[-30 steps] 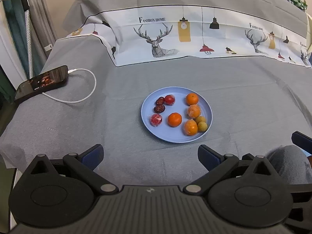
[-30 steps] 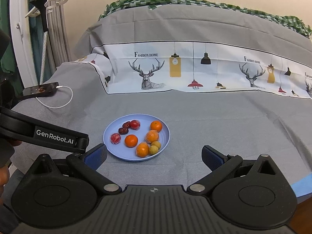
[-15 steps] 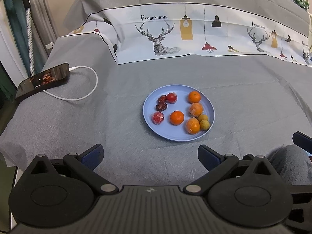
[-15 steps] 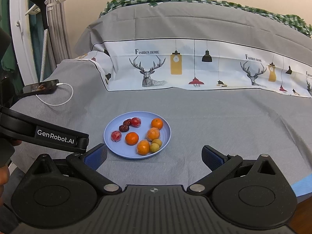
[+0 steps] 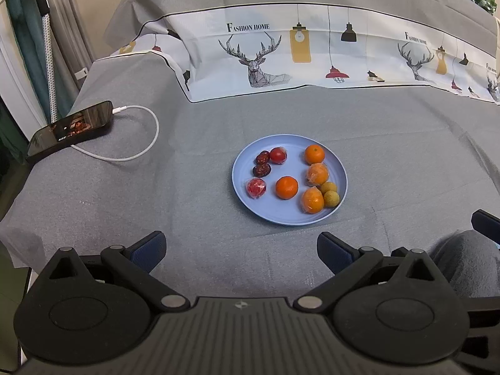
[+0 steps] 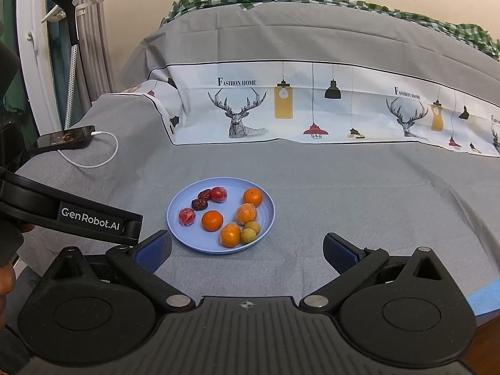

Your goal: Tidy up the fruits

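All the fruit sits on the blue plate (image 5: 339, 193) on the grey sheet (image 5: 193, 218): red pieces on its left, oranges (image 5: 286, 187) in the middle and right, two yellow-green ones (image 5: 331, 198) touching at the right rim. Grouped like this, it fits either a finished sort or one about to be redone. The plate lies straight ahead of my left gripper (image 5: 241, 245) and ahead-left of my right gripper (image 6: 247, 248), so the left seems nearer; both hover low over the near edge, level, jaws spread wide and holding nothing.
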